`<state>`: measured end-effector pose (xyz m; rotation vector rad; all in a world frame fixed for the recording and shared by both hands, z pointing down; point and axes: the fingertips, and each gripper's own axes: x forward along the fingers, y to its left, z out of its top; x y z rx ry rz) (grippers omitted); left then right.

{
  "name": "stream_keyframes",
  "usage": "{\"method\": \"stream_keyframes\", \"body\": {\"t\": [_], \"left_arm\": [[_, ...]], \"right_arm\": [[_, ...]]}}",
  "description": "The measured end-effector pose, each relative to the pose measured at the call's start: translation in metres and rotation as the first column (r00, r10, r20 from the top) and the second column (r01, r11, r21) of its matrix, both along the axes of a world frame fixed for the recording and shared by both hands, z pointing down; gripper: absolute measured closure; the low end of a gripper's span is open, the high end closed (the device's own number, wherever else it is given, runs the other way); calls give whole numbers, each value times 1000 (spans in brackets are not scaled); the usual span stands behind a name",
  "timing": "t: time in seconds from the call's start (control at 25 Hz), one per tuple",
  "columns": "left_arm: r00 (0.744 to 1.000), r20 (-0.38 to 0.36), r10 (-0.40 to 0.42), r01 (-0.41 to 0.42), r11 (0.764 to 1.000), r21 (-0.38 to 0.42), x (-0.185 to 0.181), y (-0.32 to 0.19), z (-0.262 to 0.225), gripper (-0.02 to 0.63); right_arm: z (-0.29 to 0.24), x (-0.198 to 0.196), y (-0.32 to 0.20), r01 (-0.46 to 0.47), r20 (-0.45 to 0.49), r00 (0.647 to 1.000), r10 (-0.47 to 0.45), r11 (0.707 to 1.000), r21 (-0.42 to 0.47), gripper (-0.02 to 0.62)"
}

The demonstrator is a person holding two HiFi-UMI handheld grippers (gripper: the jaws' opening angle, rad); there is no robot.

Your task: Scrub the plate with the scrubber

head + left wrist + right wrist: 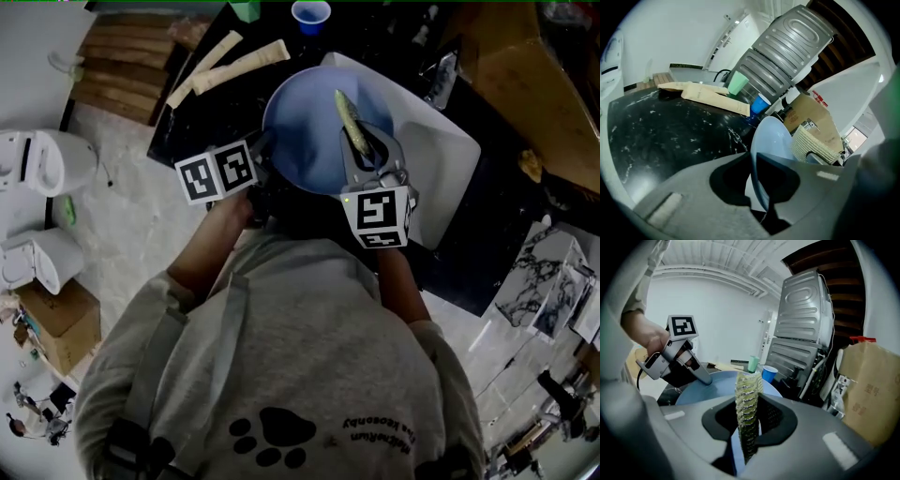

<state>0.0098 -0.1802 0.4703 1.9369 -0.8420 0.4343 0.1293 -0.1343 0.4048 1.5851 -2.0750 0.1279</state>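
Observation:
A blue plate (305,136) is held above the black counter, over the near edge of a white sink (448,155). My left gripper (265,150) is shut on the plate's left rim. In the left gripper view the plate (771,138) stands edge-on between the jaws of that gripper (758,187). My right gripper (370,141) is shut on a yellow-green scrubber (349,120), which lies over the plate's inner face. In the right gripper view the scrubber (749,394) stands upright between the jaws, with the plate (710,385) behind it. Whether scrubber and plate touch I cannot tell.
A blue cup (310,14) and a green cup (246,8) stand at the counter's far edge, near strips of cardboard (234,64). Wooden boards (127,66) lie at the far left. White appliances (42,164) stand on the floor to the left. A brown box (865,390) is at the right.

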Motion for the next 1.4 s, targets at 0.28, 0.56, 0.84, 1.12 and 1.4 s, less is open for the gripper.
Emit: {"method": "stream_keyframes", "body": {"t": [0.28, 0.56, 0.84, 1.12, 1.4], "left_arm": [[995, 2, -96, 96, 995, 30, -50, -10, -2, 577], [988, -15, -156, 156, 988, 4, -82, -14, 1, 578], [970, -36, -240, 237, 969, -69, -103, -6, 12, 577], [947, -48, -318, 312, 944, -104, -111, 6, 16, 575], [935, -55, -349, 339, 930, -142, -122, 16, 20, 575]], "right_arm": [[4, -73, -27, 251, -200, 947, -249, 968, -19, 528], [23, -128, -47, 431, -370, 815, -446, 893, -128, 526], [33, -157, -51, 522, -418, 722, -552, 830, -195, 526], [43, -166, -41, 589, -474, 623, -622, 772, -240, 526], [52, -177, -41, 598, -564, 521, -641, 746, -295, 526]]}}
